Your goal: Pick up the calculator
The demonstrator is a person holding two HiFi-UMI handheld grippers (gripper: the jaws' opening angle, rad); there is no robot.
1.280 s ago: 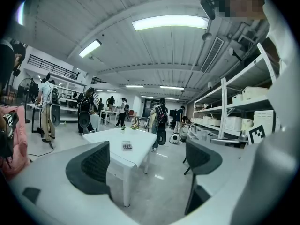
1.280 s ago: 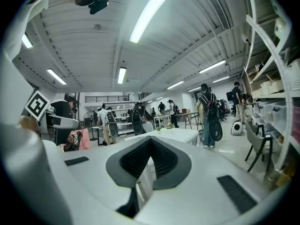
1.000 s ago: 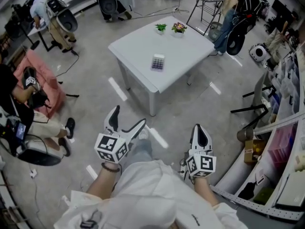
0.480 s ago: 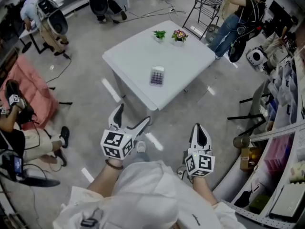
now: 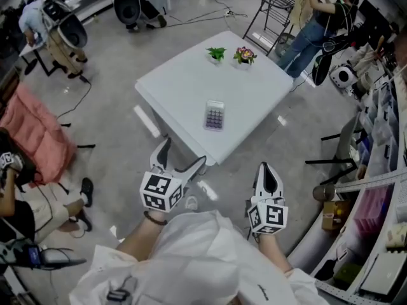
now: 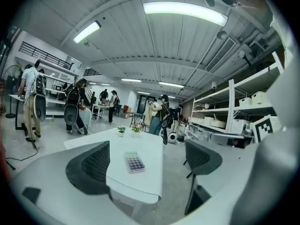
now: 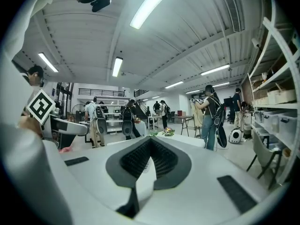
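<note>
A small calculator [image 5: 215, 115] with purple keys lies flat on a white square table [image 5: 184, 81], near its front edge. In the left gripper view the calculator [image 6: 134, 161] shows between the spread jaws. My left gripper [image 5: 183, 157] is open and held low, short of the table's near corner. Held to the right of the table, my right gripper [image 5: 268, 172] has its jaws closed together with nothing between them. Both are well apart from the calculator.
Two small potted plants [image 5: 216, 54] [image 5: 242, 55] stand at the table's far edge. People stand and sit around the room, with chairs at the left. Shelving [image 5: 381, 189] runs along the right side. A metal rack [image 5: 270, 5] stands behind the table.
The table and calculator have come nearer and lower in the head view as I walk toward them. Both grippers keep their pose.
</note>
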